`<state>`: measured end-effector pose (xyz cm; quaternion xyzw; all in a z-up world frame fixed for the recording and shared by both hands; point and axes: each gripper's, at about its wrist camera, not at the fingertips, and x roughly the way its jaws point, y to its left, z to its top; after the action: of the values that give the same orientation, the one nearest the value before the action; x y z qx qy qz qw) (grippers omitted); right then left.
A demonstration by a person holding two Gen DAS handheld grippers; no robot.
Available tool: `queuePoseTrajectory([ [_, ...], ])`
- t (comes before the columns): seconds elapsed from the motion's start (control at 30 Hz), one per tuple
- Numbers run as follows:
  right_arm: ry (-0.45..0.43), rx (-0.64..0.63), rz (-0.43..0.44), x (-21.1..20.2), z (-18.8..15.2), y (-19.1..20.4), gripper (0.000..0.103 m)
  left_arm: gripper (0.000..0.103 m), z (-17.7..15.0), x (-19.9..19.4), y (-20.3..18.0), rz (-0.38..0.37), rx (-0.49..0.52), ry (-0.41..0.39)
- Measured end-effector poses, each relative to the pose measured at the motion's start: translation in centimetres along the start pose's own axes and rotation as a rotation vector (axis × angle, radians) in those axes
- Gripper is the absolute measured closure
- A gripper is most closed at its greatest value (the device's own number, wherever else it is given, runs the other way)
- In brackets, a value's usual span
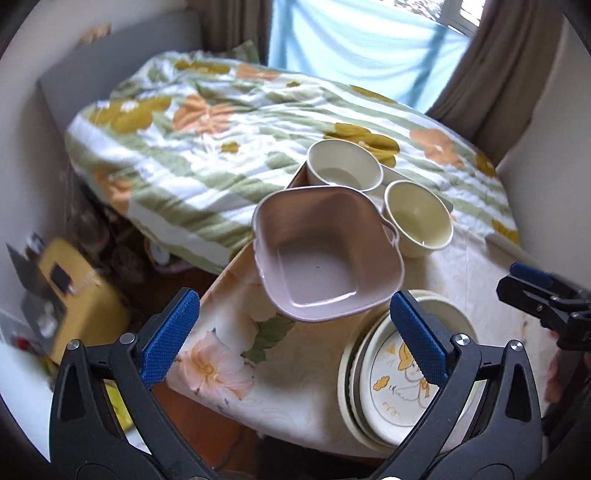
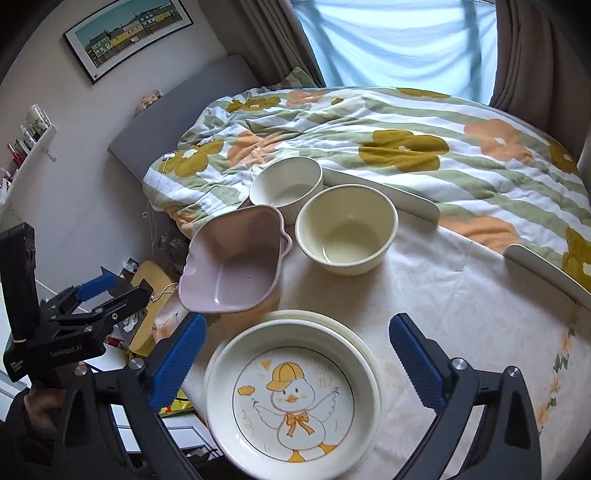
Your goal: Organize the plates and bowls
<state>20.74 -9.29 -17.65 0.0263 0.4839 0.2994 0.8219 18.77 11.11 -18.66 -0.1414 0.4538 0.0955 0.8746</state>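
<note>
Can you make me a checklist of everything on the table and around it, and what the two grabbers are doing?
Surface: small table under a floral cloth, beside a bed.
Job's things: duck plate stacked on a cream plate; pink square bowl at the table's edge; two cream bowls behind.
Clutter: nothing seen on the table.
Grippers: left gripper open, empty; right gripper open, empty, above the duck plate.
Cables: thin white cord by the bed.
Surroundings: flowered quilt, curtains, framed picture, yellow box on the floor.

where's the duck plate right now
The duck plate tops the plate stack at the table's near edge, low centre in the right wrist view, just in front of the pink square bowl.
</note>
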Motion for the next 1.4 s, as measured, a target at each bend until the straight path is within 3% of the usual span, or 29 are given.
queuePoseTrajectory([
  [0.23, 0.108, 0.061, 0.064, 6.9, 1.4, 0.8, 0.004, 0.002, 0.4, 5.7, 2.3, -0.072, -0.076, 0.109],
  [0.3, 0.139, 0.070, 0.063, 8.9, 1.8, 0.9, 0.021, 0.006, 0.6, 7.4, 2.5, -0.091, -0.085, 0.138],
  [0.4, 0.188, 0.089, 0.057, 11.7, 2.2, 0.7, 0.039, 0.020, 1.0, 9.9, 2.7, -0.106, -0.077, 0.185],
  [0.6, 0.227, 0.105, 0.035, 14.7, 2.8, 0.6, 0.060, 0.042, 1.8, 13.3, 3.0, -0.130, -0.070, 0.246],
  [0.7, 0.234, 0.112, 0.026, 15.5, 3.1, 0.3, 0.070, 0.065, 2.0, 14.4, 3.1, -0.134, -0.051, 0.266],
  [0.73, 0.236, 0.111, 0.024, 15.7, 3.2, 0.2, 0.073, 0.081, 2.0, 14.6, 3.0, -0.139, -0.044, 0.273],
  [0.77, 0.240, 0.109, 0.025, 15.8, 3.3, 0.2, 0.084, 0.089, 2.1, 14.9, 3.0, -0.133, -0.037, 0.283],
  [0.83, 0.252, 0.098, 0.006, 16.2, 3.2, 0.3, 0.090, 0.090, 2.2, 15.0, 3.0, -0.143, -0.030, 0.289],
  [1.13, 0.193, 0.100, 0.048, 14.3, 2.5, 1.3, 0.091, 0.090, 3.0, 11.8, 2.3, -0.088, 0.055, 0.209],
  [1.4, 0.045, 0.113, 0.074, 5.5, 0.9, 1.2, 0.091, 0.090, 3.0, 4.6, -2.1, -0.104, 0.145, 0.124],
])
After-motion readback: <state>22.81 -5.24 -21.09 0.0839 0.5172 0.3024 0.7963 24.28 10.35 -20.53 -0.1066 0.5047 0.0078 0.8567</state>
